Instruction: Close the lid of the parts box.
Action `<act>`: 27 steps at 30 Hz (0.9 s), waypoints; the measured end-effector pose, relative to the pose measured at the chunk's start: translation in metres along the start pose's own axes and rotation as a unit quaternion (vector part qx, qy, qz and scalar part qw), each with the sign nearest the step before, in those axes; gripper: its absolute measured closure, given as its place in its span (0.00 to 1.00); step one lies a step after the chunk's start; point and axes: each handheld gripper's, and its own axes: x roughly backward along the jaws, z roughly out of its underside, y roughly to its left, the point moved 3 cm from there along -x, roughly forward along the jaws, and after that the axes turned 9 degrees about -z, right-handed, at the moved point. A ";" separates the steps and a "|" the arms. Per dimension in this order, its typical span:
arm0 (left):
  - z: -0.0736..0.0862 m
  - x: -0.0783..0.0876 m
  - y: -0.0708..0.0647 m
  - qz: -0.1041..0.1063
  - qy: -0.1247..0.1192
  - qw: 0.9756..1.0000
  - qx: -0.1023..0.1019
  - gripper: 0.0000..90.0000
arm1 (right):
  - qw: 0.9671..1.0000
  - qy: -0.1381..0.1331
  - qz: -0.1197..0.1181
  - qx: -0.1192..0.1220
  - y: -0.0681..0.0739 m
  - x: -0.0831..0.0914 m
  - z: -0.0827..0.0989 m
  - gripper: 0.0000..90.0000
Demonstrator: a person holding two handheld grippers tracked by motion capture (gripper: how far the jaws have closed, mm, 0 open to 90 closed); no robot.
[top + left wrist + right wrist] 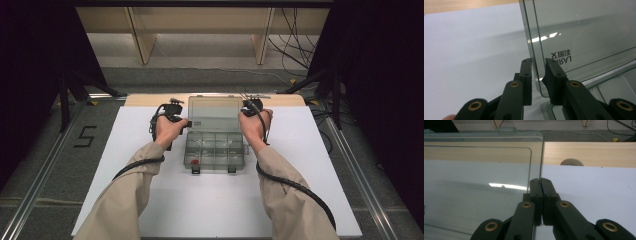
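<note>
A clear plastic compartment box (215, 150) sits on the white board, its lid (214, 114) standing upright at the back. My left gripper (186, 122) is at the lid's left edge. In the left gripper view the lid (579, 32) has its edge between the jaws of my left gripper (538, 62), with a slim gap on each side, so the pads are not pressing. My right gripper (246, 109) is at the lid's right edge. In the right gripper view the jaws of that gripper (540, 180) are shut on the edge of the lid (481, 170).
The white board (150, 200) covers a wooden table (586, 152). A small red item (195, 162) lies in the box's front left compartment. Two dark latches (232, 170) hang at the box's front. Stand legs and cables (295, 50) lie on the floor beyond.
</note>
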 end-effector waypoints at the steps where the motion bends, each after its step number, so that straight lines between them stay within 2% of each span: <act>1: 0.000 0.000 0.001 0.002 0.005 1.000 -0.003 0.86 | 1.000 0.000 -0.001 0.002 0.000 0.000 0.000 0.99; 6: 0.001 0.000 0.002 -0.005 0.014 1.000 0.010 0.92 | 1.000 -0.006 -0.001 0.010 0.001 0.001 0.000 0.99; 7: 0.001 0.001 0.002 -0.008 0.013 1.000 0.013 0.93 | 1.000 -0.006 -0.001 0.003 0.002 0.001 0.000 0.99; 9: 0.002 0.001 0.001 -0.010 0.012 1.000 0.018 0.94 | 1.000 -0.006 -0.001 0.005 0.001 0.002 0.000 0.99; 13: 0.004 0.002 0.000 -0.011 -0.002 0.999 0.037 0.95 | 1.000 -0.014 -0.003 0.013 0.000 0.003 0.001 0.99; 15: 0.005 0.002 0.000 -0.009 -0.009 0.999 0.044 0.96 | 1.000 -0.013 -0.005 0.004 0.001 0.004 0.002 0.99; 16: 0.006 0.003 0.000 -0.008 -0.013 0.999 0.045 0.96 | 1.000 -0.019 -0.007 0.011 0.000 0.004 0.003 0.99; 21: 0.011 0.005 0.001 -0.009 -0.028 0.999 0.037 0.97 | 1.000 -0.022 -0.009 -0.002 0.002 0.006 0.004 0.97; 24: 0.012 0.006 0.000 -0.013 -0.035 0.999 0.040 0.97 | 1.000 -0.025 -0.013 0.009 0.001 0.006 0.002 0.94; 25: 0.013 0.007 0.000 -0.013 -0.036 0.999 0.033 0.97 | 0.999 -0.023 -0.016 0.017 0.000 0.007 0.002 0.93; 26: 0.013 0.008 0.001 -0.013 -0.037 0.999 0.031 0.97 | 0.999 -0.030 -0.017 0.007 0.001 0.006 0.000 0.91; 27: 0.014 0.008 0.001 -0.013 -0.037 0.999 0.033 0.97 | 0.999 -0.026 -0.016 0.009 0.001 0.007 -0.001 0.90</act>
